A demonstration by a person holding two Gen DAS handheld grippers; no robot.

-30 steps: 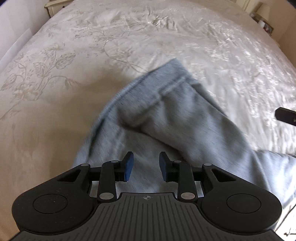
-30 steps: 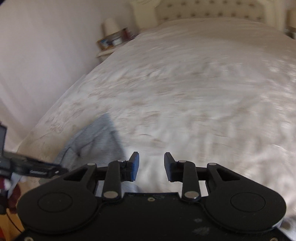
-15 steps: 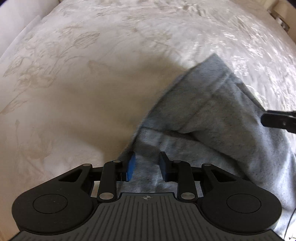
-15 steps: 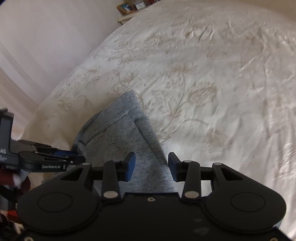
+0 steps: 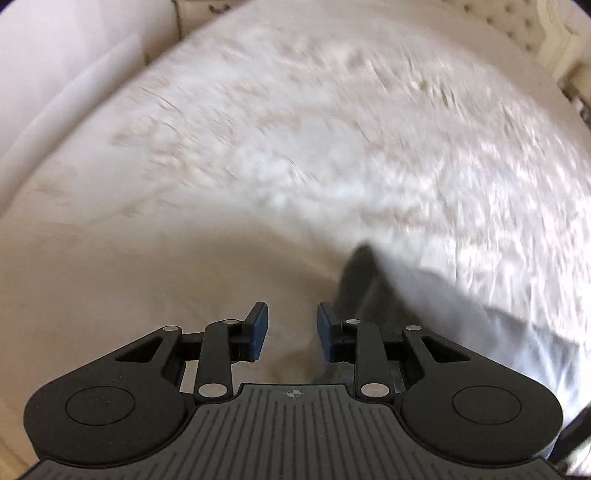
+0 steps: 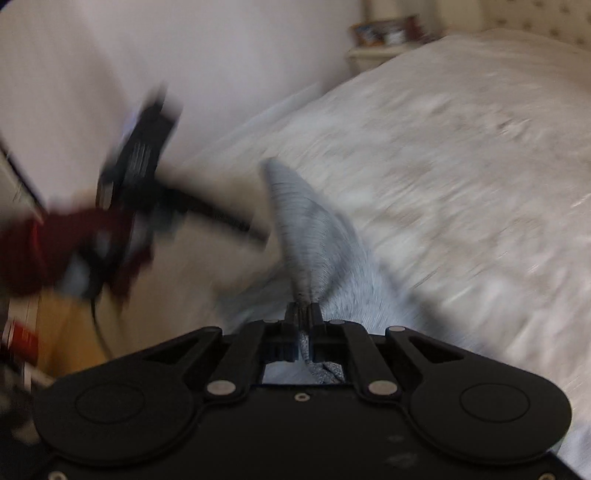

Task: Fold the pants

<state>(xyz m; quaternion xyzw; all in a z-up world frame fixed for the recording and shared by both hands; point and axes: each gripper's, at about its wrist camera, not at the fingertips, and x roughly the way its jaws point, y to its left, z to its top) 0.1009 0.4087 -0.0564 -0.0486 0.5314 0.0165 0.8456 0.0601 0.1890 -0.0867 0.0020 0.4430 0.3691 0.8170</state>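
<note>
Pants (image 6: pixel 317 240): grey-blue knit, lying near the left, near edge of the bed (image 6: pixel 461 155), on a pale embroidered bedspread. Both views are motion-blurred, so detail is poor.

Right gripper (image 6: pixel 303 314): jaws have just been closing and now stand together on a ridge of the pants cloth; a fold of fabric rises in a peak straight out from between the pads, and more cloth bunches behind them. A clamp, by the look of it.

Left gripper (image 5: pixel 291 330): jaws stand partly apart with only bare bedspread showing between the pads. A dark, shadowed edge of the pants (image 5: pixel 364 280) lies just beside its right finger, not visibly pinched. In the right wrist view the same tool shows as a dark smear at the left, with a red sleeve (image 6: pixel 55 251) behind it.

Progress, judged: early. Pants look bunched and uneven, with no clean fold visible. One grasp is made; the second hand has none. Left to do: secure a second hold, spread the cloth flat, lay leg on leg, then fold lengthwise.

Beyond: a nightstand (image 6: pixel 380 51) at the far wall and a tufted headboard (image 5: pixel 517 26).
</note>
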